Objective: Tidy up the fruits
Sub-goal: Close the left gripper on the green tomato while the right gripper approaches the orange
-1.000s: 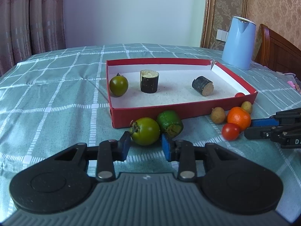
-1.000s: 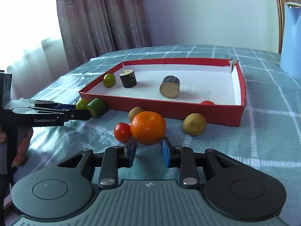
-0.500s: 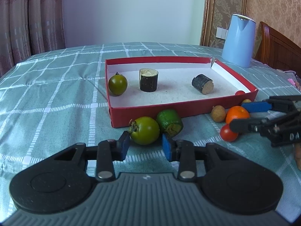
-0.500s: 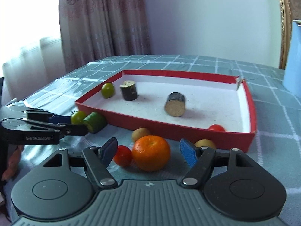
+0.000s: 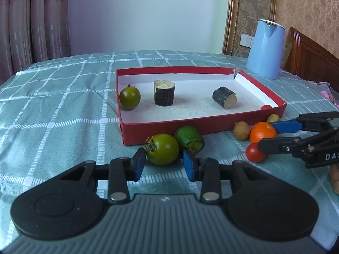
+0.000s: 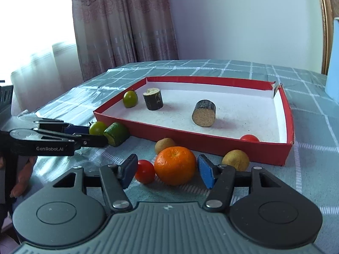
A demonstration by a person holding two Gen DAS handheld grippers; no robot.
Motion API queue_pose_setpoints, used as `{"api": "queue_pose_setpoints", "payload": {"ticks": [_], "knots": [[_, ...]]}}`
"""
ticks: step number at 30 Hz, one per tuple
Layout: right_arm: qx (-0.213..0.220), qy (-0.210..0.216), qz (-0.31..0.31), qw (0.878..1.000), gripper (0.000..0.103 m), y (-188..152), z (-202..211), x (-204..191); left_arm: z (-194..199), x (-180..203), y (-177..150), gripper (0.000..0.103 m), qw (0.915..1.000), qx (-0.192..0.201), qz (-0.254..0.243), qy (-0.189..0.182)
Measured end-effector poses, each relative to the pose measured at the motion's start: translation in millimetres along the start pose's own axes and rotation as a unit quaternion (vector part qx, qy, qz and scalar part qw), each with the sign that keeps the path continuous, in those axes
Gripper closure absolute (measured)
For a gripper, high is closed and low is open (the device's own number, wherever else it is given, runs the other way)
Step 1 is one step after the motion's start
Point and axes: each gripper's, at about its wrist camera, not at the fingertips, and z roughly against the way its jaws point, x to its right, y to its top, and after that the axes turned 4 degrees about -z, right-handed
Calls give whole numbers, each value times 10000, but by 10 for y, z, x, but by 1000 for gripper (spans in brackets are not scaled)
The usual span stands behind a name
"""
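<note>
A red tray (image 5: 161, 130) (image 6: 211, 146) holds a green tomato (image 5: 129, 98), two dark cut stubs (image 5: 164, 93) (image 5: 225, 100) and a red tomato (image 6: 249, 137). In front of it lie a green tomato (image 5: 162, 149), a green cut piece (image 5: 189, 138), an orange (image 6: 175, 165), a red tomato (image 6: 145, 171) and two brownish fruits (image 6: 235, 159) (image 6: 164, 145). My left gripper (image 5: 164, 164) is open, its pads on either side of the near green tomato. My right gripper (image 6: 167, 171) is open around the orange and red tomato, not touching them.
A blue kettle (image 5: 266, 48) stands behind the tray at the right, next to a wooden chair (image 5: 309, 59). The table has a teal checked cloth (image 5: 63, 105). Curtains (image 6: 122, 25) hang at the back left.
My right gripper has opened wide and moved forward so the orange and red tomato sit between its pads. My left gripper has barely moved.
</note>
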Motion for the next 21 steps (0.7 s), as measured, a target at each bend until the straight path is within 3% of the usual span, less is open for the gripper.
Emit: {"api": "queue_pose_setpoints", "payload": {"ticks": [7,9,13,15,17,21], "knots": [[126,-112,84,9998,50,-38,70,-36,-14,4,0,68,10000,-33,-4,5],[186,-192,137,9995,66,-55,103,-39,-14,2,2,68,10000,-17,9,2],[161,-127,163,9997,66,-75,119,-53,-9,5,-3,68,10000,-8,1,5],[211,-126,38,9997,61,-69,155,-27,-8,4,-3,68,10000,-21,1,-11],[126,-12,-108,9999,47,-54,161,11,-9,4,-2,69,10000,-30,-4,-14],[-136,-187,-23,9997,44,-56,30,-19,-10,5,-1,69,10000,-43,-17,-15]]}}
